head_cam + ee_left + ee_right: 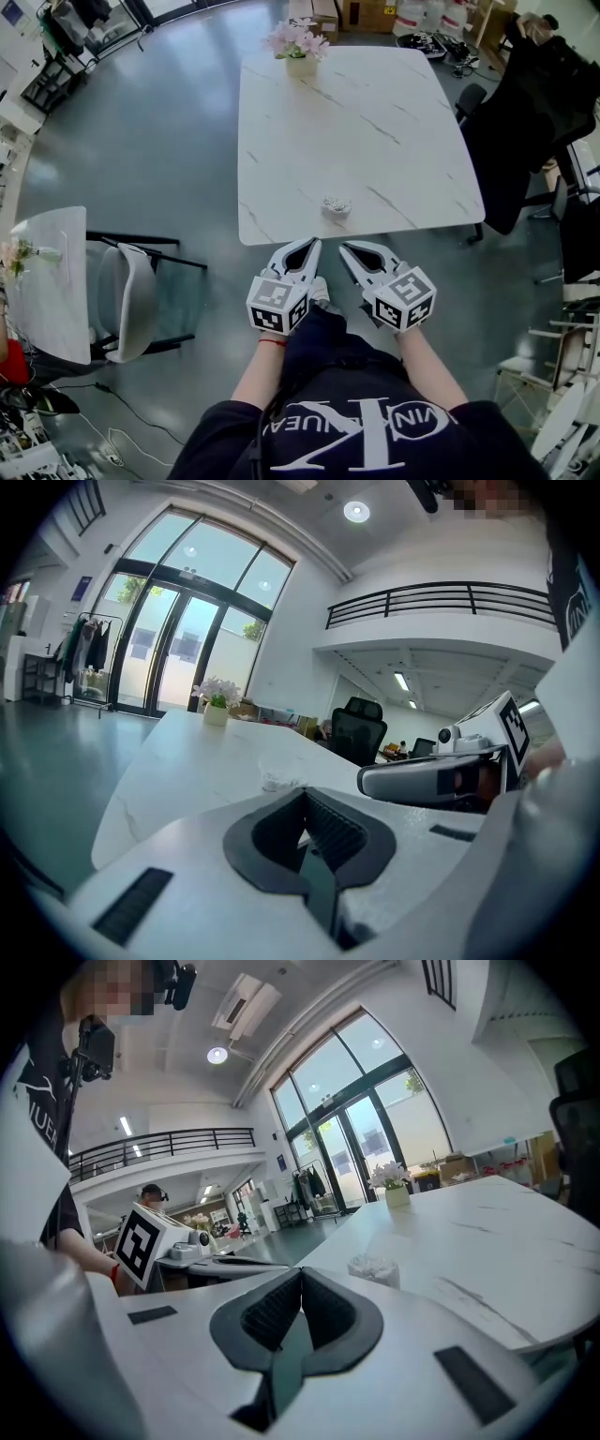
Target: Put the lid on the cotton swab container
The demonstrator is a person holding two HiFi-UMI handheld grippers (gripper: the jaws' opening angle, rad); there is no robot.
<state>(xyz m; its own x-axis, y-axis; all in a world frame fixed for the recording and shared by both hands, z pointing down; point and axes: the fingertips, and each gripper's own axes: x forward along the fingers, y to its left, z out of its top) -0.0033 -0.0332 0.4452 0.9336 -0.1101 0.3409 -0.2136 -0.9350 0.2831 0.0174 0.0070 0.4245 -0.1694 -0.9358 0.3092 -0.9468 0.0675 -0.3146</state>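
The cotton swab container [336, 205] is a small clear tub of white swabs near the front edge of the white marble table [375, 122]. I cannot make out a separate lid. My left gripper [310, 246] and right gripper [348, 249] are side by side just short of the table's front edge, both shut and holding nothing. The left gripper view shows the container [280, 780] beyond its closed gripper [302, 796], and the right gripper view shows the container [373, 1267] beyond its closed gripper [301, 1273].
A pot of pink flowers [300, 49] stands at the table's far edge. A grey chair [131, 300] and a second white table [47, 281] are to the left. A black office chair [525, 122] is to the right, and boxes lie beyond the table.
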